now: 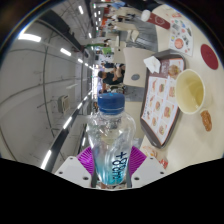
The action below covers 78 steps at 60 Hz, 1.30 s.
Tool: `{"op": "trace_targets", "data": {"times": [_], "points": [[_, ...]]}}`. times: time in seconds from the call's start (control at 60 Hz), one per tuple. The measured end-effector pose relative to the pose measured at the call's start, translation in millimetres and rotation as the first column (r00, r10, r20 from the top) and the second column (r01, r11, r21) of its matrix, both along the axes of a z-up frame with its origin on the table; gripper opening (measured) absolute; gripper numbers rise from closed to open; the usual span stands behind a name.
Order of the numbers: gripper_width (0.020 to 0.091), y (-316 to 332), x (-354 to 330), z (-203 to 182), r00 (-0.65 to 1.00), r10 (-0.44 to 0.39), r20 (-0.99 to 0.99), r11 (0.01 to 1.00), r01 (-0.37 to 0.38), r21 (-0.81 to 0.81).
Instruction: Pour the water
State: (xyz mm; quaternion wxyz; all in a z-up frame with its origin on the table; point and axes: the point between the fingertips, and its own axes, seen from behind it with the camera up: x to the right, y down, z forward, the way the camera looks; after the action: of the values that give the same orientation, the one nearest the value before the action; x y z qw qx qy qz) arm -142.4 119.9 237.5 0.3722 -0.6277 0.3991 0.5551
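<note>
Gripper view, tilted hard, horizon runs near vertical.

Water bottle (pixel 110 135) sits between the two fingers, clear plastic w/ blue cap (pixel 111 101) on top and a blue label low on the body. Cap on, closed. Bottle stands along the gripper's axis, cap pointing away from camera.

Gripper (pixel 111 158): fingers closed in on the bottle's lower body, magenta pads (pixel 89 156) pressed against it both sides, no gap visible either side. Fingertips mostly hidden behind bottle + dark lower rim.

Beyond bottle, to its right: table (pixel 150 65), light surface, w/ paper tray liner / menu sheet (pixel 160 105) printed w/ food pics, red border. Yellowish cup (pixel 190 92) just beside that sheet, open top, contents can't tell. Well apart from bottle, not touching.

Further along table: a second tray (pixel 165 66) w/ paper on it, a red-and-white round item (pixel 180 40), a dark round item (pixel 210 55) near it. Too small to ID.

Background: large hall, ceiling strip lights (pixel 30 38), seated person in dark top (pixel 118 74) at far tables, more people beyond, blurred.
</note>
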Motion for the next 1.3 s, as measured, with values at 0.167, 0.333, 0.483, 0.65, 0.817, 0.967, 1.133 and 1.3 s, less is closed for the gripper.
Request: {"op": "trace_targets", "data": {"times": [0.167,0.333,0.483,0.65,0.817,0.967,1.133,1.3], "points": [[0.0389,10.0,26.4,-26.8,0.956,-0.073,-0.285,0.993,0.043,-0.11],[0.0388,13.2,39.9,-55.0,0.887,-0.129,-0.443,0.981,0.048,-0.189],[0.039,12.2,37.5,-66.5,0.887,-0.11,-0.448,0.977,0.013,-0.214],[0.0391,1.8,47.5,-23.2,0.989,0.015,-0.149,0.996,-0.027,-0.083],[0.0393,8.4,102.7,49.4,0.871,-0.024,0.49,0.985,-0.064,0.162],[0.0391,4.7,173.2,74.8,0.542,-0.156,0.826,0.961,-0.109,0.253],[0.0389,-1.0,248.8,14.4,0.2,-0.154,0.968,0.976,-0.12,0.181],[0.0388,-10.4,285.2,-71.3,0.061,-0.063,0.996,0.99,-0.12,0.07]]}}
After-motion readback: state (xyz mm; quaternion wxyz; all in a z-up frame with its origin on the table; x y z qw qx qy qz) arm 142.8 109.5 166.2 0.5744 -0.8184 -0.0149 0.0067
